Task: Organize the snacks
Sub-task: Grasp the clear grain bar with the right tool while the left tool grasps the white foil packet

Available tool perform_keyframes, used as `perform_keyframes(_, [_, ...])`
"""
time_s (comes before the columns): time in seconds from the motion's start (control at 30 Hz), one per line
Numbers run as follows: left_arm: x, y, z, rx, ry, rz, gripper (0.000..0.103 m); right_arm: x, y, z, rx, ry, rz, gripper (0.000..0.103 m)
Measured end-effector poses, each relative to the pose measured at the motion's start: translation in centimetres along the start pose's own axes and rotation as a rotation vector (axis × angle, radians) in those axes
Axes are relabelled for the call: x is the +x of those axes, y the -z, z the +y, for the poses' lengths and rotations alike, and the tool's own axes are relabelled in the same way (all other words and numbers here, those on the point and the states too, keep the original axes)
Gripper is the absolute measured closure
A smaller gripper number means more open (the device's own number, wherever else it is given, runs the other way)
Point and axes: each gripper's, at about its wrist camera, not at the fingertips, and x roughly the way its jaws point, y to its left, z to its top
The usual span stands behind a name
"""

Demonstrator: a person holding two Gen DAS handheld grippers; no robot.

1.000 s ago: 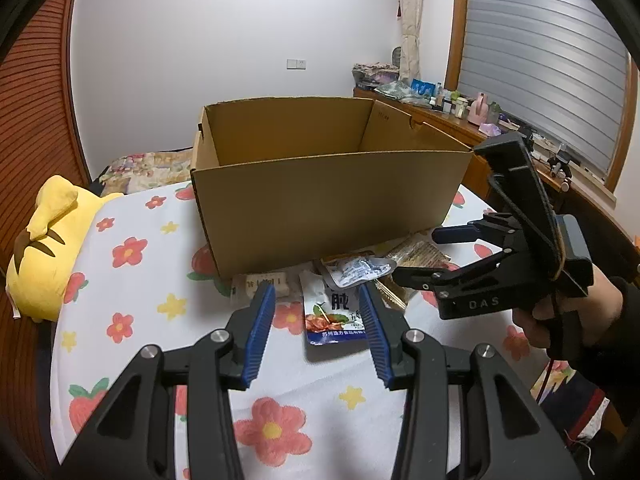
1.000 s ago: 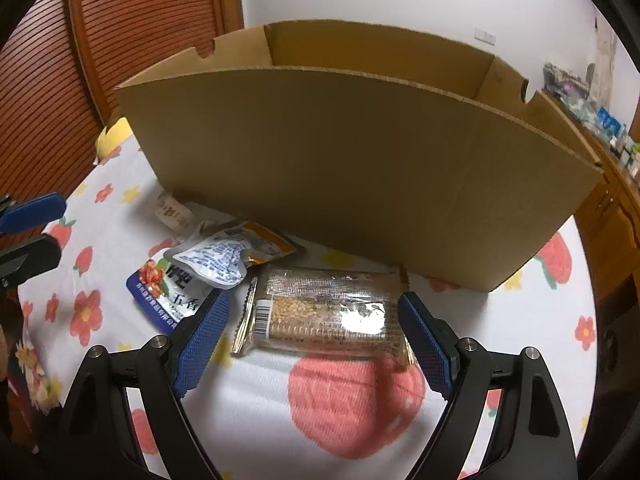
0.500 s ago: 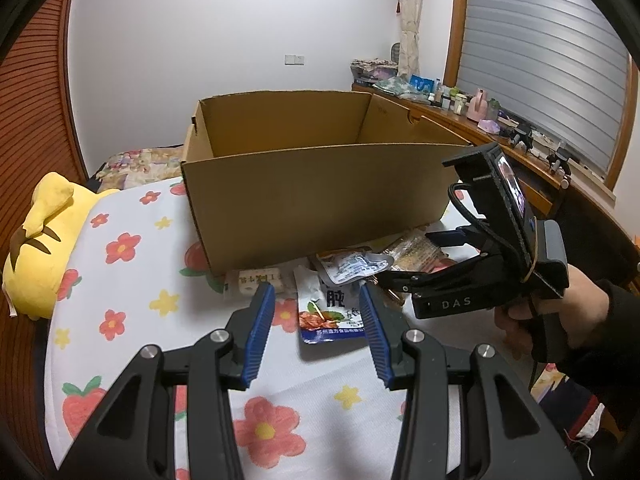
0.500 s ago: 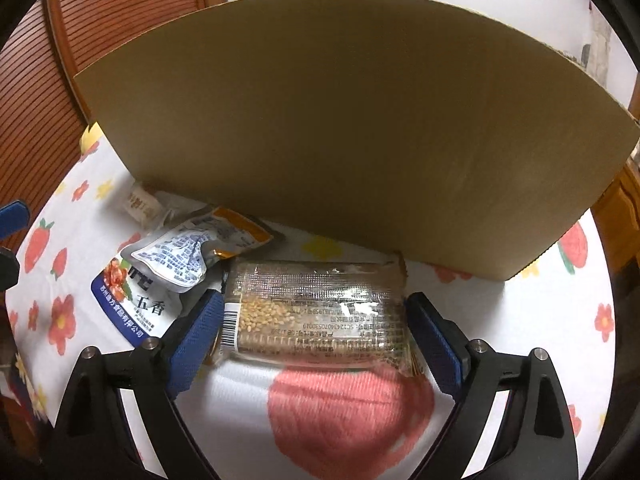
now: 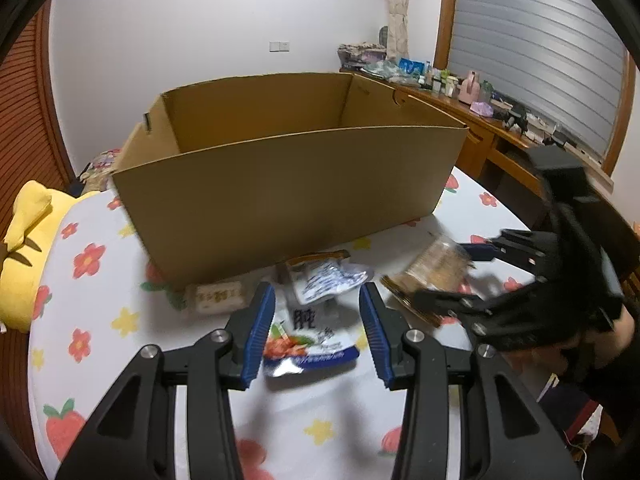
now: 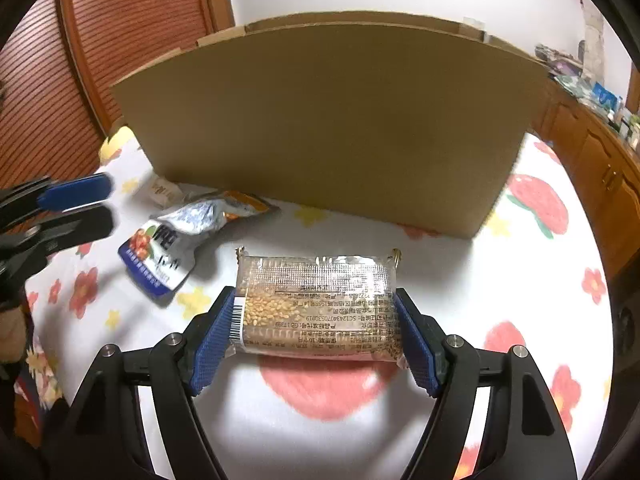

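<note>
So this is a bedroom-ish room, white wall up top, shuttered window at the upper right, and a strawberry-and-flower tablecloth (image 5: 96, 312) filling the lower half of the left wrist view. A big open cardboard box (image 5: 288, 184) sits mid-frame, top open toward the camera, presumably so snacks can just be dropped in. In front of it at lower centre lie a silver pouch (image 5: 326, 278), a blue-and-white packet (image 5: 310, 338) and a small beige packet (image 5: 218, 298). The left gripper (image 5: 316, 334) hovers with its jaws spread on either side of the blue-and-white packet, not touching it, probably lining up for a grab. At centre right the right gripper (image 5: 452, 276) has the sesame bar (image 5: 438, 270) between its fingers, blurry there.

Right wrist view: same cloth, the box's wall fills the upper middle. The right gripper (image 6: 314, 336) is clamped on the bar's short ends at lower centre, and the bar (image 6: 316, 300) looks lifted a bit, flat side up. Holding it endwise keeps it level for going over the wall, I'd guess. The pouches sit centre left.
</note>
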Motion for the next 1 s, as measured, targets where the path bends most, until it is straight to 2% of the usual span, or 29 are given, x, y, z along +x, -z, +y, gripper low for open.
perform_keyframes(0.2, [2.6, -1.8, -1.1, 0.022, -0.018, 0.032, 0.059, -1.8, 2.1, -0.8, -0.008, 0.015, -0.024, 0.025])
perform_keyframes(0.4, [4.9, -3.2, -1.8, 0.040, -0.034, 0.067, 0.059, -1.9, 3.0, -0.5, -0.031, 0.038, -0.033, 0.025])
perform_keyframes(0.63, [6.7, -2.7, -1.8, 0.041, -0.060, 0.114, 0.059, -1.3, 3.0, -0.3, -0.025, 0.018, -0.030, 0.025])
perform_keyframes(0.73, [6.9, -2.6, -1.6, 0.043, -0.074, 0.119, 0.053, -1.3, 3.1, -0.6, -0.010, -0.004, -0.029, 0.025])
perform_keyframes(0.87, [7.2, -2.2, -1.2, 0.017, -0.055, 0.146, 0.052, -1.1, 2.9, -1.3, 0.006, 0.001, -0.028, 0.024])
perform_keyframes(0.9, [7.4, -2.0, -1.2, 0.019, -0.048, 0.159, 0.052, -1.0, 2.9, -1.3, 0.003, 0.004, -0.029, 0.024])
perform_keyframes(1.0, [7.4, -1.4, -2.1, 0.070, -0.088, 0.152, 0.051, -1.0, 3.0, -1.0, -0.014, 0.025, -0.028, 0.024])
